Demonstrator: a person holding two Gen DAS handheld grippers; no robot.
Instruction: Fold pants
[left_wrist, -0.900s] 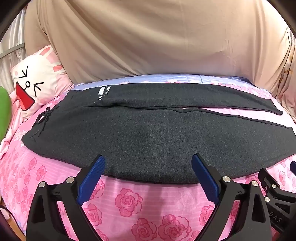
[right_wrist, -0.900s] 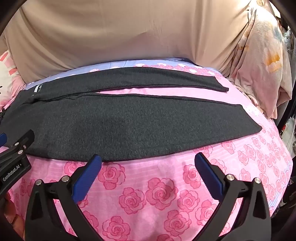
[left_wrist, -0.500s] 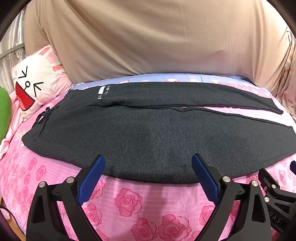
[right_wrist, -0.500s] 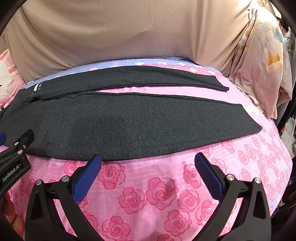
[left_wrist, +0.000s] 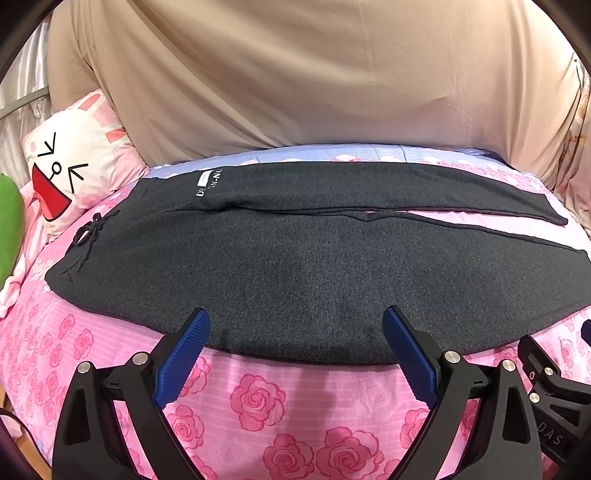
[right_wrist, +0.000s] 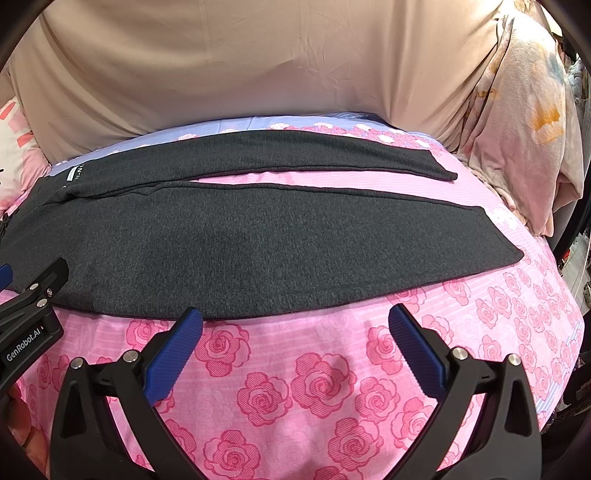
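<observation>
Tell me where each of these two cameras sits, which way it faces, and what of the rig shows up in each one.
Left wrist: sits on the left gripper, angled down at the waist end of the dark pants on the rose bedsheet; its own open blue fingers show, plus part of the other gripper at right.
Right wrist: sits on the right gripper, angled down at the leg ends; its own open fingers show, plus the other gripper at left.
Shared: the pants, the bedsheet, the beige cloth behind.
</observation>
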